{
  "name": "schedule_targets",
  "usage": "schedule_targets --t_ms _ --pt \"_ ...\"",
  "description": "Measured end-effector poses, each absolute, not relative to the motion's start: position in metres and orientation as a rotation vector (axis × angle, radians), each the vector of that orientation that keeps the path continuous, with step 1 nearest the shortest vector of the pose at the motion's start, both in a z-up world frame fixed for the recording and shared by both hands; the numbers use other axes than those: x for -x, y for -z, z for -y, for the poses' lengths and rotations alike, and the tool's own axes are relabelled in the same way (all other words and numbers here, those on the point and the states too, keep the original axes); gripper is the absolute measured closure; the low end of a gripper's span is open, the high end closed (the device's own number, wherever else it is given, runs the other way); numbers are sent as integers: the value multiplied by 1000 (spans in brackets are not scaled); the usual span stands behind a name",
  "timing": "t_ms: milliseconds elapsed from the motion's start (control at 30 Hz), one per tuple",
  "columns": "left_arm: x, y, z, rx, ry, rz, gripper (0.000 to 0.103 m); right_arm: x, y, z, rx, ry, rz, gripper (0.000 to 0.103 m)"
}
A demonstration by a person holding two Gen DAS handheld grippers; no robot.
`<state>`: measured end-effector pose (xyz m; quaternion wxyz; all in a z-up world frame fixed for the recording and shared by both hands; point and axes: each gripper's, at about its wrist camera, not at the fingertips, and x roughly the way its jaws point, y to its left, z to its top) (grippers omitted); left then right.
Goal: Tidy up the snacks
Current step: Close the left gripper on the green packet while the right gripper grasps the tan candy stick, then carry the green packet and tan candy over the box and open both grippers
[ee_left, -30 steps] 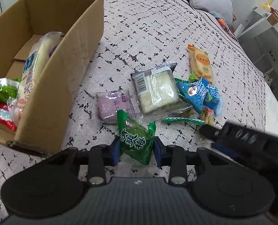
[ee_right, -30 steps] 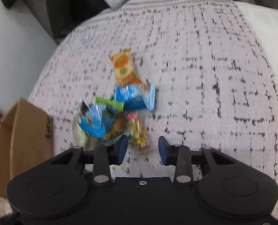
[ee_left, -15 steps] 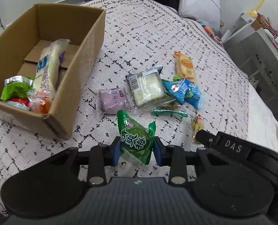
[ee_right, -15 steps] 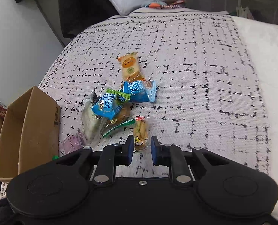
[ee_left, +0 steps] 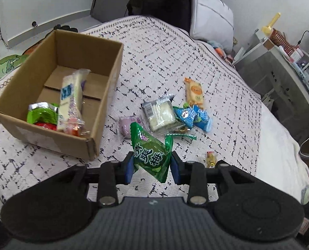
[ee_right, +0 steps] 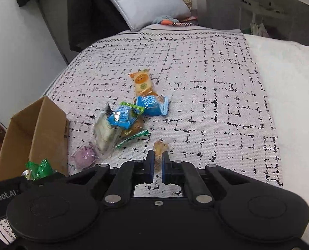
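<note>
My left gripper (ee_left: 150,164) is shut on a green snack packet (ee_left: 150,149), held in the air above the bedspread to the right of the cardboard box (ee_left: 104,95). The box holds several snacks, among them a long white pack (ee_left: 69,102). My right gripper (ee_right: 157,165) is shut on a small yellow snack packet (ee_right: 160,146), lifted just off the bed. Loose snacks lie in a heap: an orange packet (ee_right: 143,82), blue packets (ee_right: 152,105), a clear-wrapped white cake (ee_left: 159,114) and a purple one (ee_left: 125,125). The green packet (ee_right: 39,167) also shows at the lower left of the right wrist view.
A grey pillow (ee_left: 211,18) leans at the head of the bed. A white blanket (ee_right: 289,104) covers the bed's right side. Shelves and a desk (ee_left: 283,68) stand beyond the bed's right edge. Floor and a cartoon mat (ee_left: 2,68) lie left of the box.
My right gripper has shut on the small yellow packet and raised it. My left gripper has lifted up and back with the green packet, so more of the box and room shows.
</note>
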<state>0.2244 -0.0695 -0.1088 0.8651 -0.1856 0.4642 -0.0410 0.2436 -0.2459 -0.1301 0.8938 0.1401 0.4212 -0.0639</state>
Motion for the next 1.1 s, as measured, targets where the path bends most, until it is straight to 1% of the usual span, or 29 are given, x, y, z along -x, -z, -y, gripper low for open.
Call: schedule_targets --t_ms 567,1100 --pt "-214 73 31 408 113 -893 68 -222 93 231 -309 104 -739 97" --pt "-243 64 -25 392 110 -870 68 -228 77 166 -224 71 -588 97"
